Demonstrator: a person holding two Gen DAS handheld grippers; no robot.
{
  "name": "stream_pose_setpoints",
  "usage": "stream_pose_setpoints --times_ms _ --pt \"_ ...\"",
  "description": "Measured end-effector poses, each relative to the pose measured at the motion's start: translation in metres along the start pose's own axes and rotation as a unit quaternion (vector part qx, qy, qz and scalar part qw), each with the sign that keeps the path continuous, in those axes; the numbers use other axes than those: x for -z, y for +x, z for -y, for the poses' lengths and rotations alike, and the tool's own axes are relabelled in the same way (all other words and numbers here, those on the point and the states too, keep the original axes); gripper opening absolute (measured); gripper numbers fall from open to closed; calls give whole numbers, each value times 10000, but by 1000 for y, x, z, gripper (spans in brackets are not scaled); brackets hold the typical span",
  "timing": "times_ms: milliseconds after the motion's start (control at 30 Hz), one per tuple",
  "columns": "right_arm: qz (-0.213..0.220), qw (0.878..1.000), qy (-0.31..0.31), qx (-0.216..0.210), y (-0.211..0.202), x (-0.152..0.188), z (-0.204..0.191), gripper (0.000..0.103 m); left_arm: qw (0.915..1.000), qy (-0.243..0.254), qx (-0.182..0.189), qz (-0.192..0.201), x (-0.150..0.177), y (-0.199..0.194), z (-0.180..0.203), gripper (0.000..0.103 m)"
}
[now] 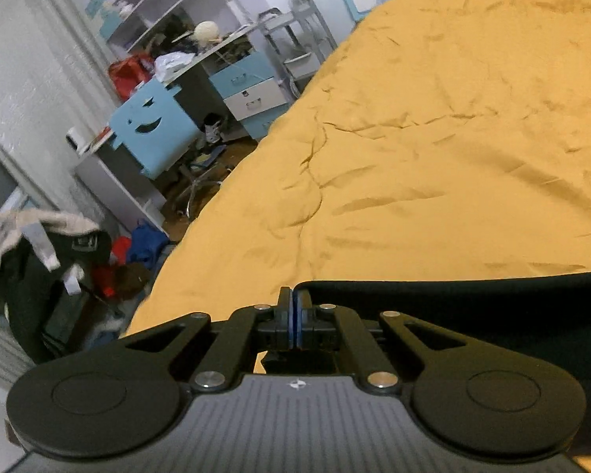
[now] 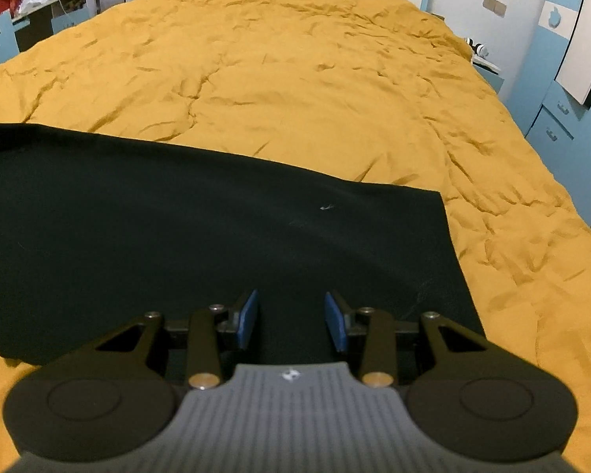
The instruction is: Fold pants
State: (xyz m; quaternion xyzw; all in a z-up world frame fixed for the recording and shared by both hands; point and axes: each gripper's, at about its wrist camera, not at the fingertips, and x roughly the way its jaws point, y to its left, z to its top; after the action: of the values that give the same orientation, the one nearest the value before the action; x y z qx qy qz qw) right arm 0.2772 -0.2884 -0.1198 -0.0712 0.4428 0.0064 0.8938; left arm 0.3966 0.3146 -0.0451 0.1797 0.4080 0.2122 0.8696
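Left tool [image 1: 294, 307]: its blue pads are pressing together with no gap showing, right at the corner of the black pants [image 1: 472, 307]. The dark fabric is running off to the right from the closed tips; whether a fold of cloth is pinched between the pads cannot be told from the left wrist view.

Right tool [image 2: 291, 319]: its jaws are standing partly apart above the pants [image 2: 201, 228], with black fabric showing through the gap and neither pad [image 2: 248, 317] pressing on it. It is holding nothing.

The pants are lying flat as a broad dark panel across the near part of the bed [image 2: 295, 79], close to its near edge. Their right-hand end is forming a straight, squared edge; their left end is reaching toward the bed's left edge. The far edge of the panel is running slantwise across the yellow cover.

Beyond the pants, the wrinkled yellow cover is stretching to the far end of the bed, bare.

Off the bed's left edge, a blue chair [image 1: 153, 130] with a smiling cut-out is standing beside a cluttered desk [image 1: 216, 47], with a heap of clothes [image 1: 47, 260] nearer on the floor.
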Motion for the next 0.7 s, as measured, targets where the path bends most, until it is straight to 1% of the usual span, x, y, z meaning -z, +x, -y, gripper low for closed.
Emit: stream_pose_setpoints --times_ms 100,133,200,267,367,433,467,500,533,600,633,700 --pt "-23 10000 -55 11 -1 -2 -4 35 9996 160 -231 -97 -6 18 8 17" --pt "-25 10000 -85 -4 -2 -3 -6 35 9992 140 -338 -161 -6 22 7 21" --pt "8 9999 -145 -44 -4 -5 -10 35 9987 -49 -463 -230 -6 25 -1 25" --pt "63 9997 -197 -142 -8 -8 -17 35 9983 -388 -372 -210 -2 19 -16 26" --pt "128 9990 -262 -333 -16 -12 -31 35 9938 -1054 44 -339 12 3 -43 26" --pt "139 9981 -278 -526 -23 -12 -43 35 9858 -1574 376 -451 25 -9 -63 26" --pt "138 9976 -280 -616 -27 -12 -48 35 9798 -1849 579 -490 32 -14 -72 26" --pt "126 9970 -274 -719 -32 -11 -54 35 9716 -2171 796 -502 40 -19 -81 27" --pt "118 9964 -265 -799 -36 -10 -60 35 9608 -2531 1000 -528 50 -22 -89 34" --pt "83 9949 -268 -968 -44 -6 -70 35 9406 -3050 1352 -621 68 -23 -96 44" --pt "72 9942 -280 -1032 -50 -3 -76 35 9331 -3219 1474 -629 76 -24 -98 44" --pt "22 9934 -317 -1100 -60 4 -87 35 9231 -3416 1647 -636 91 -24 -98 44"
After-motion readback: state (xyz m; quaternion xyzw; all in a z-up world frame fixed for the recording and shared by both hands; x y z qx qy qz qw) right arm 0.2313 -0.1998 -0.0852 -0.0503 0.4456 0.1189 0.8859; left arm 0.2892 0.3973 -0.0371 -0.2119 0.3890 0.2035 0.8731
